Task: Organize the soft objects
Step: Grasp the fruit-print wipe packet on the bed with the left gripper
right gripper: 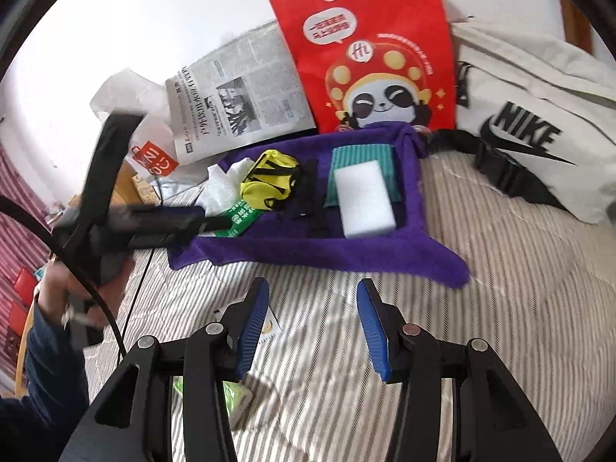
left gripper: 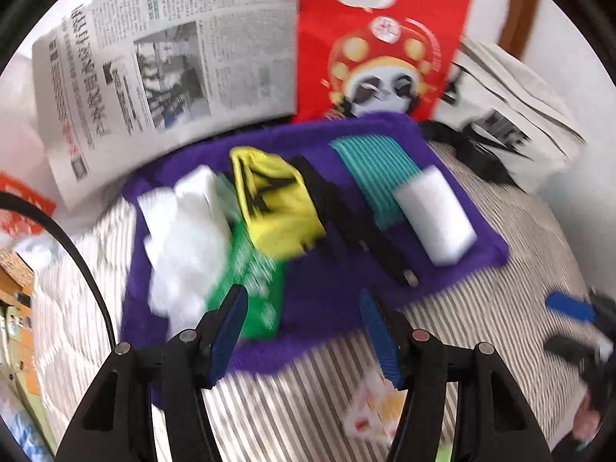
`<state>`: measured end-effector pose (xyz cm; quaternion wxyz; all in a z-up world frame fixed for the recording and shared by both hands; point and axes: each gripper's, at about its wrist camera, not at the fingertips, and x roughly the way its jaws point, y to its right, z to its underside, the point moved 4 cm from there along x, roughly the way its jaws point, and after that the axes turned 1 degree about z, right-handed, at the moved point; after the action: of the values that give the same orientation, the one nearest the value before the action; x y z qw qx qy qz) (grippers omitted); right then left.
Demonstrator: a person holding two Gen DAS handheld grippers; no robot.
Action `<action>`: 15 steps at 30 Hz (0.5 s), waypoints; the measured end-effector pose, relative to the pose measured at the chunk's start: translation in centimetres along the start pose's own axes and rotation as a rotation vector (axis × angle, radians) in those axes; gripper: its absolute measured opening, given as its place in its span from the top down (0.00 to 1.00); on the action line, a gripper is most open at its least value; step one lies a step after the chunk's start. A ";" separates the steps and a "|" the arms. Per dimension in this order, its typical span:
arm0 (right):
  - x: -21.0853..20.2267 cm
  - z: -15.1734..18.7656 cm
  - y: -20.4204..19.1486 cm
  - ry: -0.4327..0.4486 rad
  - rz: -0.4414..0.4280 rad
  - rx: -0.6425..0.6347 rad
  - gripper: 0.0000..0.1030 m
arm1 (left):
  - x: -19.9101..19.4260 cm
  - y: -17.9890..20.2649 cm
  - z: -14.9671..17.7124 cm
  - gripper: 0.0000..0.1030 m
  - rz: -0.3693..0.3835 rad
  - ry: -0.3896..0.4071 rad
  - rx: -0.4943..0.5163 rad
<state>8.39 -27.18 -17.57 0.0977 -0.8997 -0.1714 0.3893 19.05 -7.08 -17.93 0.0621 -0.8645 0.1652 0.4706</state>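
A fuzzy purple towel [right gripper: 308,246] lies spread on the striped grey-and-white bedcover [right gripper: 500,308], its long axis running left to right in the right wrist view. On it, side by side: a crumpled white cloth [left gripper: 184,231], a green printed packet [left gripper: 254,281], a yellow pouch with black markings [left gripper: 277,204], a black strap [left gripper: 346,219] and a teal ribbed cloth [left gripper: 369,169] — each lengthwise toward the red panda-print bag [right gripper: 365,57]. A white rectangular foam sponge [right gripper: 364,198] rests on the teal cloth, pointing the same way.

The left gripper [left gripper: 304,319] hovers over the towel's near edge, fingers apart with nothing between them. The right gripper [right gripper: 312,315] — fingers also apart, empty — hangs above bare bedcover.
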 end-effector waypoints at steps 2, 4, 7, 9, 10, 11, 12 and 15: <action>-1.0 0.3 0.5 0.012 0.020 0.015 0.52 | -0.7 0.8 2.1 0.43 0.065 -0.001 0.027; -2.1 0.7 1.0 0.019 0.049 0.033 0.48 | -0.9 1.5 3.8 0.43 0.080 -0.010 0.062; -3.3 1.4 1.5 0.035 0.066 0.061 0.48 | -0.4 3.1 6.0 0.43 0.088 -0.029 0.135; -4.0 2.0 2.0 0.042 0.072 0.087 0.47 | 0.1 4.0 7.2 0.43 0.082 -0.045 0.183; -4.2 2.3 2.0 0.041 0.073 0.092 0.47 | 0.5 4.5 7.7 0.43 0.086 -0.049 0.212; -4.5 2.5 2.1 0.041 0.077 0.095 0.47 | 0.6 4.9 7.9 0.43 0.091 -0.048 0.228; -4.7 2.7 2.1 0.043 0.081 0.092 0.47 | 0.7 5.4 8.2 0.43 0.102 -0.050 0.248; -5.4 3.1 2.1 0.052 0.093 0.081 0.47 | 1.1 6.4 8.8 0.43 0.082 -0.059 0.327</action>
<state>3.16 -31.10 -16.77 0.1203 -0.9118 -0.1110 0.3765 10.46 -11.00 -23.40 0.1874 -0.8212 0.2727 0.4648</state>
